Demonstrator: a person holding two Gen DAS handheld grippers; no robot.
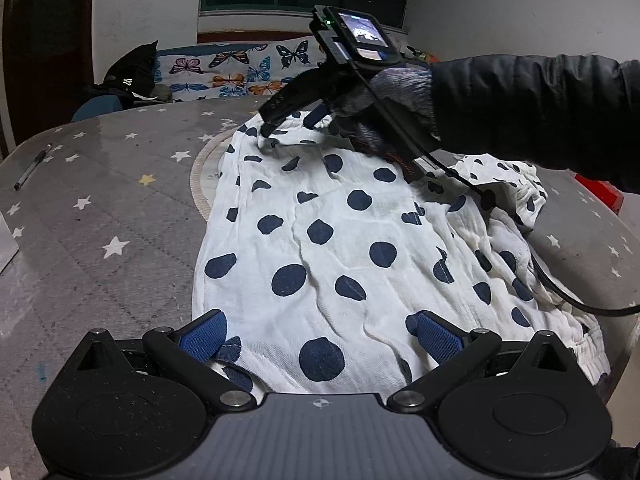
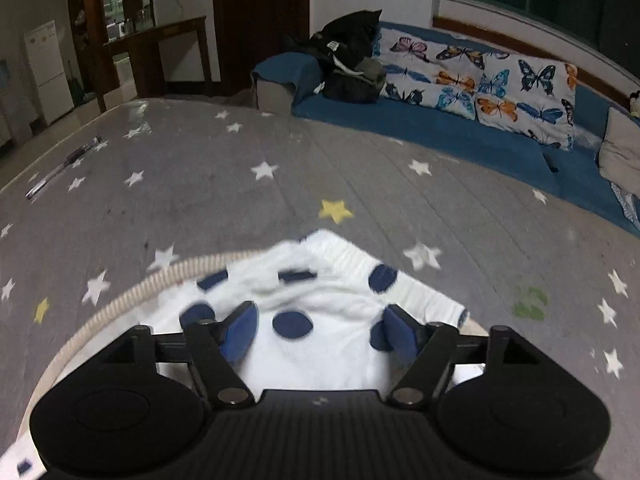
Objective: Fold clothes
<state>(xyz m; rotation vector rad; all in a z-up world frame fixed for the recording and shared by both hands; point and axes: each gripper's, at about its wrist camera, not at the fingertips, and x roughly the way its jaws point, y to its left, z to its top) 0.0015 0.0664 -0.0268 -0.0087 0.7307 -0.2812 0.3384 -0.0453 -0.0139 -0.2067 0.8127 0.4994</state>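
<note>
A white garment with navy polka dots [image 1: 340, 240] lies spread on the grey star-print table [image 1: 112, 200]; its right side is bunched up. My left gripper [image 1: 320, 338] hovers at the garment's near edge, open wide, with cloth lying under and between the blue pads [image 1: 204, 336]. A gloved hand in a black sleeve holds my right gripper [image 1: 292, 124] over the garment's far corner. In the right wrist view that gripper [image 2: 320, 332] stands open above the garment's pointed corner [image 2: 332, 280], its pads not pressing the cloth.
A round woven mat [image 2: 120, 300] lies under the garment. A pen [image 1: 34, 168] rests near the table's left edge. A black cable [image 1: 560, 292] trails over the garment's right side. Behind the table stands a sofa with butterfly cushions [image 2: 480, 80] and a black bag [image 2: 352, 52].
</note>
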